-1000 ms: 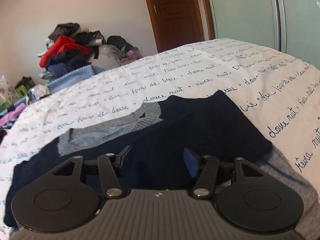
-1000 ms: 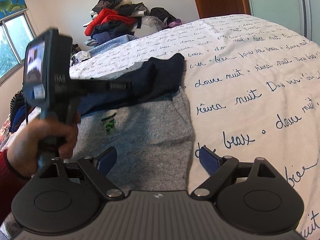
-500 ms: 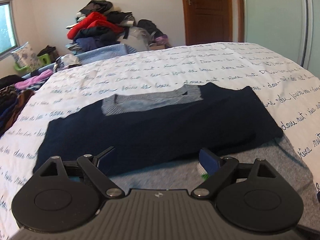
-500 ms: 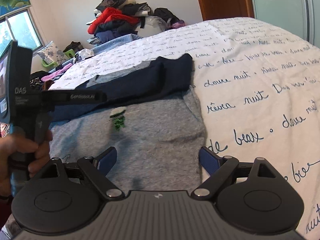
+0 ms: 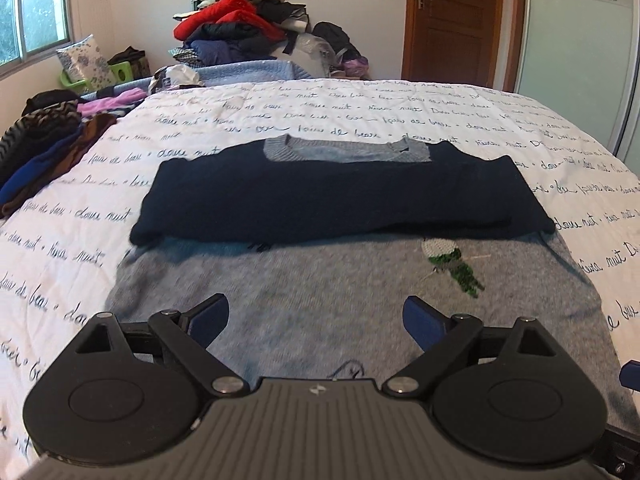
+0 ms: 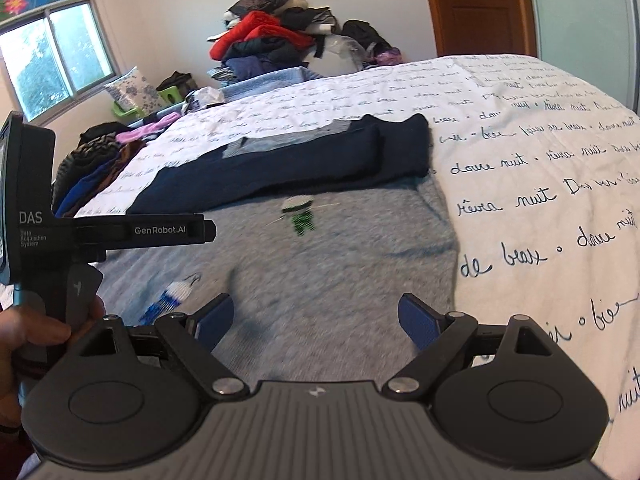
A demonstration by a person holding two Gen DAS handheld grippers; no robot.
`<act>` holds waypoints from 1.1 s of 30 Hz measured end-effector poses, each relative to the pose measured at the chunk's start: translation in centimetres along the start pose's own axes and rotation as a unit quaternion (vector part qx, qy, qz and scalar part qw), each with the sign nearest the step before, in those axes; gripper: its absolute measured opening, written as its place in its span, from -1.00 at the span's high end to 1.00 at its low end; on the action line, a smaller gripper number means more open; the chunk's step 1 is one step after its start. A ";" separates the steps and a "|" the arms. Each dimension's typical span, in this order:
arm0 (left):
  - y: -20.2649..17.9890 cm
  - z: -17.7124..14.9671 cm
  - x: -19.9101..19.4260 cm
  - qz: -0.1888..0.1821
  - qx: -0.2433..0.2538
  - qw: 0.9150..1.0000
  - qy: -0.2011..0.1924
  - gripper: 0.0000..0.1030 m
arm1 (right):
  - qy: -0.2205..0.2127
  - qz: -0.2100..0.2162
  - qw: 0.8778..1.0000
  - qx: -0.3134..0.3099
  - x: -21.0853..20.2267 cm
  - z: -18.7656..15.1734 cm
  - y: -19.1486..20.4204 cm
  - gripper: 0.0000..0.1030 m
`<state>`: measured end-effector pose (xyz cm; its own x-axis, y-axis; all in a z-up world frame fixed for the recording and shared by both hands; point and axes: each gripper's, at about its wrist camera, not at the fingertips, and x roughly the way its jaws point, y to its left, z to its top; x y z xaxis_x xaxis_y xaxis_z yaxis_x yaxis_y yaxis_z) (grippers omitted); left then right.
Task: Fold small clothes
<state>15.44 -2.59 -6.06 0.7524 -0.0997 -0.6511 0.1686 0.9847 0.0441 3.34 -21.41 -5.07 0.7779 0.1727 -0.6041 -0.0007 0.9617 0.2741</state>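
A grey sweater (image 5: 320, 280) with navy sleeves lies flat on the bed. Both navy sleeves (image 5: 344, 196) are folded across its chest, below the grey collar (image 5: 344, 152). A small green embroidered figure (image 5: 452, 264) shows on the grey front. My left gripper (image 5: 316, 318) hovers over the grey lower body, its jaws opening and nothing between them. My right gripper (image 6: 316, 316) stands open over the same grey cloth (image 6: 340, 264), near the garment's right edge, holding nothing. In the right wrist view, a hand (image 6: 32, 330) grips the left tool's handle at the far left.
The white duvet (image 5: 400, 120) with dark script covers the bed. Stacked clothes (image 5: 44, 148) lie along its left edge. A tall heap of clothes (image 5: 236, 28) sits beyond the far end. A wooden door (image 5: 452, 20) and a frosted sliding panel (image 5: 580, 60) stand at the back right.
The left gripper's jaws have spread wide and it has drawn back from the navy sleeves to over the grey body, levelling out. The right gripper has shifted back a little and stays open.
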 end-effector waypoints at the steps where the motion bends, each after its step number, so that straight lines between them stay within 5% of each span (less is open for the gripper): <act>1: 0.2 -0.3 -0.3 0.003 -0.002 1.000 0.001 -0.80 | 0.000 0.000 1.000 0.000 0.0 0.0 0.0 -0.75; 33: 5.9 -5.5 -7.0 0.050 -0.035 0.998 0.018 -0.83 | 0.019 0.022 0.997 -0.068 -3.7 -4.3 4.7 -0.75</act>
<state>7.71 4.74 -5.43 0.7392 0.0041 -0.6734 0.0483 0.9971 0.0591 -2.24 -16.60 -4.81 0.7507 0.2206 -0.6228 -0.1217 0.9726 0.1979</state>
